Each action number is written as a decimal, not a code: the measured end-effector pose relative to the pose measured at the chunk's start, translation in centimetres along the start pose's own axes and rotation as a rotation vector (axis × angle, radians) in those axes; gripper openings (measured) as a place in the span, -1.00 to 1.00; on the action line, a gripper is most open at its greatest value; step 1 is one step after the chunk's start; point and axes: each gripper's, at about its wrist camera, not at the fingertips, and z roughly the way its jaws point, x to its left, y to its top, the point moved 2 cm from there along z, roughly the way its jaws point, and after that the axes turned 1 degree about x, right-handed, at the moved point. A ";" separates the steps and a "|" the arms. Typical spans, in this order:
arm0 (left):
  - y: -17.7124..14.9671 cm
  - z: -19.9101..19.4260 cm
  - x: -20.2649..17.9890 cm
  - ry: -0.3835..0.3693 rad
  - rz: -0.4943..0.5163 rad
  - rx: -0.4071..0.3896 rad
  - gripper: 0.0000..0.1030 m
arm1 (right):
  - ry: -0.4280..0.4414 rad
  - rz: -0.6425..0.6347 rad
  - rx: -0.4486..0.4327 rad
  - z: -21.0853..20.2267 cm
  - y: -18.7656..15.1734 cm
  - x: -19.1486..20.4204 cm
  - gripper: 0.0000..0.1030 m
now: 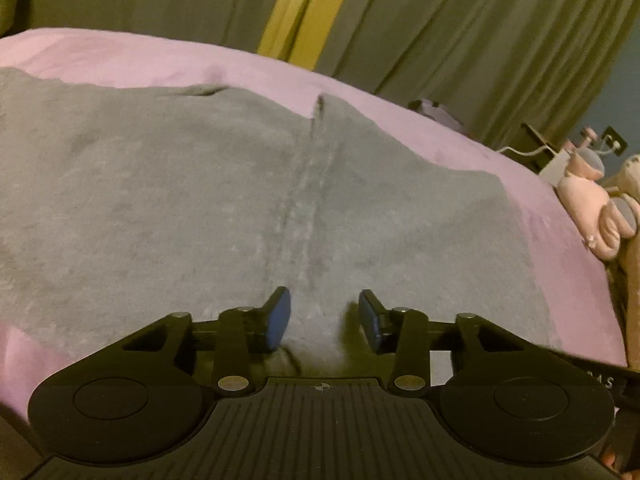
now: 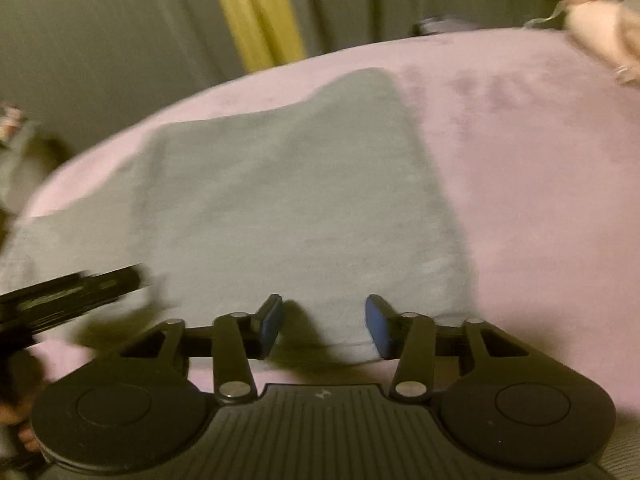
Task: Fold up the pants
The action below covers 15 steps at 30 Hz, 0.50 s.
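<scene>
Grey pants [image 1: 240, 184] lie flat on the pink bed [image 1: 440, 128], seemingly unfolded. Left gripper [image 1: 324, 318] and right gripper [image 2: 324, 324] gape empty over the near edge.

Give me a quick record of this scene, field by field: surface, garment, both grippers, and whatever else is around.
surface: pink blanket
garment: grey pants lying flat, centre seam visible
left gripper: open, over the pants' near edge, nothing gripped
right gripper: open, over the near hem, nothing gripped
backdrop: grey-green curtain with yellow stripe
beside blanket: pink plush toy
</scene>
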 end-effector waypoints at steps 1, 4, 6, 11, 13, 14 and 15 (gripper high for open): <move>0.2 -0.2 0.5 0.026 -0.020 -0.012 -0.07 | -0.050 -0.036 -0.032 -0.3 0.3 0.2 -0.19; 0.7 -1.1 1.5 0.127 -0.039 -0.078 -0.08 | -0.170 -0.147 -0.151 -1.0 1.4 0.3 0.22; 1.5 -1.5 1.4 0.145 -0.023 -0.120 -0.08 | -0.130 -0.144 -0.182 -0.8 2.5 -0.3 0.24; 3.4 -0.5 -2.4 0.158 0.160 -0.188 0.06 | -0.077 -0.198 -0.226 1.9 3.9 0.0 0.23; 4.1 0.7 -3.2 0.164 0.193 -0.176 0.20 | -0.093 -0.231 -0.209 3.4 4.3 1.4 0.12; 4.5 1.4 -3.3 0.154 0.188 -0.168 0.24 | -0.096 -0.247 -0.210 4.1 4.5 2.0 0.02; 4.9 2.2 -3.1 0.141 0.164 -0.166 0.29 | -0.096 -0.256 -0.213 4.6 4.8 2.2 0.02</move>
